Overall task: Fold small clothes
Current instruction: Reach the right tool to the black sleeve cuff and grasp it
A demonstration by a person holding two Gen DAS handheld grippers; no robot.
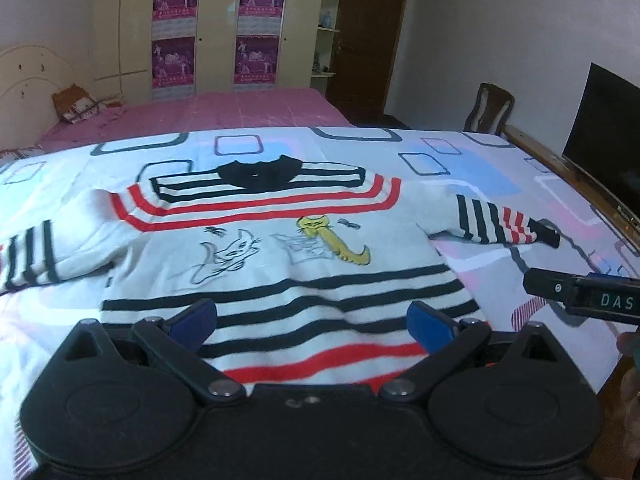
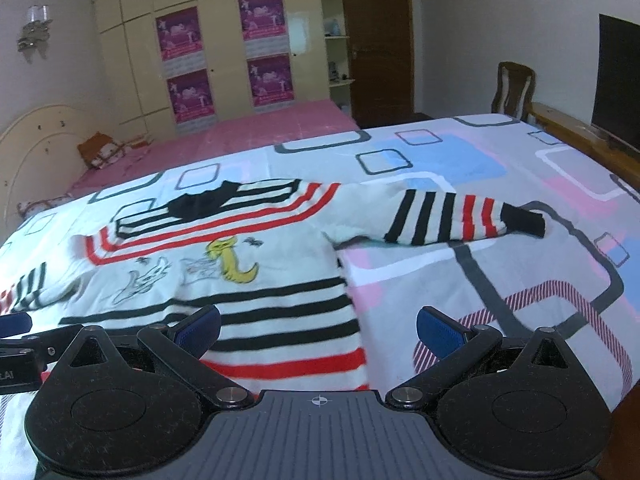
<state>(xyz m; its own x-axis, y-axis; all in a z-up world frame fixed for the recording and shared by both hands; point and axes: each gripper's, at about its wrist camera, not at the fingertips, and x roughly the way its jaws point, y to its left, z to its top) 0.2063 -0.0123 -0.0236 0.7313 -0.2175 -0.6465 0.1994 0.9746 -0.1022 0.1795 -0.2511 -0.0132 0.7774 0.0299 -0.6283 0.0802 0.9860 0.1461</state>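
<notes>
Two grippers, both with jaws spread wide and nothing between the blue pads. Left gripper (image 1: 312, 322) low in its frame, poised over the hem of one small sweater (image 1: 280, 248), its left pad (image 1: 194, 318) and right pad (image 1: 430, 326) over the black and red hem stripes; contact with the knit not clear. Right gripper (image 2: 318, 326) low in its own frame, straddling the sweater's side edge: one pad over the striped hem, the other over bare bedsheet (image 2: 500, 248). In the left view, at the right edge, the right gripper's black finger marked "DAS". One sweater only, white with black and red stripes, spread flat front-up across the centre of both frames, black collar (image 1: 260, 174) towards the top, two cat drawings on the chest: one outlined (image 1: 228, 256), one yellow (image 1: 332, 240). Two sleeves spread outward, the one towards frame right (image 2: 452, 220) ending in a black cuff. Under it, one patterned bedsheet with rectangles; beyond, a pink bed (image 1: 224, 112). In the upper part of the frames, a wardrobe with four purple posters (image 1: 216, 28), one door, one chair (image 2: 514, 88), one dark screen (image 1: 604, 132) at the right.
</notes>
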